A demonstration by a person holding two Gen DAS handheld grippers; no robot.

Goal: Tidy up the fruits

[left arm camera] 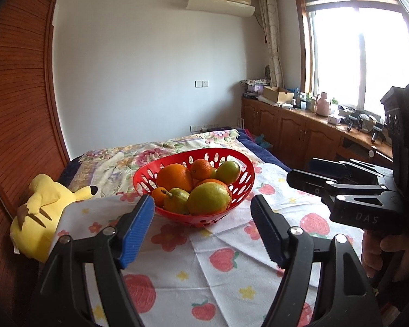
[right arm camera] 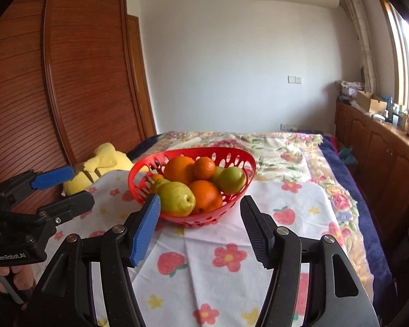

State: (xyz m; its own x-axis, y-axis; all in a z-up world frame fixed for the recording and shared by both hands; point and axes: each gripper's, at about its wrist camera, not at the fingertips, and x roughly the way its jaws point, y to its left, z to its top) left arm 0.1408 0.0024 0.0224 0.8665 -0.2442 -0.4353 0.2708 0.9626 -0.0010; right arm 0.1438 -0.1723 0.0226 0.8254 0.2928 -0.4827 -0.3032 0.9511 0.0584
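A red perforated basket [left arm camera: 204,151] [right arm camera: 193,150] stands on a white strawberry-print cloth [left arm camera: 218,259] [right arm camera: 199,272] spread over a bed. It holds a large orange [left arm camera: 174,181] [right arm camera: 178,169], a small orange [left arm camera: 201,169] [right arm camera: 204,167], a green round fruit [left arm camera: 227,171] [right arm camera: 231,179], a pear [left arm camera: 177,204] [right arm camera: 176,197] and more citrus. My left gripper [left arm camera: 202,200] [right arm camera: 79,186] is open just short of the basket. My right gripper [right arm camera: 201,199] [left arm camera: 300,169] is open too, beside it. Neither holds anything.
A yellow plush toy [left arm camera: 41,209] [right arm camera: 106,160] lies left of the basket at the cloth's edge. A wooden wardrobe [right arm camera: 81,81] stands on the left. Low cabinets [left arm camera: 286,128] with clutter run along the right under the window. A hand [left arm camera: 373,253] grips the right tool's handle.
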